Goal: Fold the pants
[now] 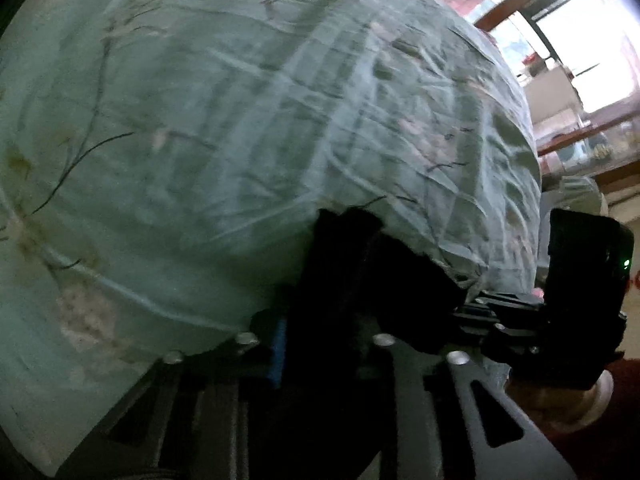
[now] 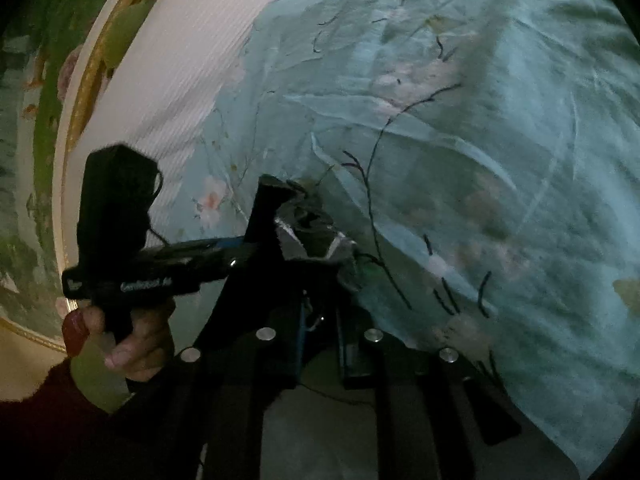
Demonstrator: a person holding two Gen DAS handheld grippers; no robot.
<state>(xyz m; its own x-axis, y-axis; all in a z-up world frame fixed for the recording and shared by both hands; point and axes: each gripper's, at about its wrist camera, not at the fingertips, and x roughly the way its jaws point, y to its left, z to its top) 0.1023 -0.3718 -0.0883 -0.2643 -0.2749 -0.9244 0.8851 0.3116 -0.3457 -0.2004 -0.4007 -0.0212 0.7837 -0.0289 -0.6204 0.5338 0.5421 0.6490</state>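
Both views are dim and motion-blurred. The pants (image 1: 352, 280) are seen as a dark, near-black mass of cloth bunched at the fingers of the left gripper (image 1: 344, 240); the fingers are buried in the cloth, and the gripper is judged to be pinched on it. In the right wrist view, a crumpled dark fold of the pants (image 2: 308, 236) with paler edges is seen at the tip of the right gripper (image 2: 296, 204), whose dark fingers appear pressed together on it. The garment is lifted and gathered between the two grippers, just above the near part of the bed. Its long axis and pointing direction cannot be told: only bunched ends are visible.

The surface is a bed covered by a pale green sheet (image 1: 240, 120), heavily creased, printed with thin dark branches and faint pink blossoms. In the right wrist view the sheet (image 2: 480, 160) is seen to meet a white ribbed headboard (image 2: 180, 60) with a gilt frame, beside floral wallpaper (image 2: 36, 120).

The other handheld unit (image 2: 116, 224) and the person's hand (image 2: 132, 348), in a dark red sleeve, are seen at lower left of the right view. In the left view, bright windows (image 1: 580, 40) with dark wooden frames and cluttered shelves (image 1: 580, 148) are noted at upper right.
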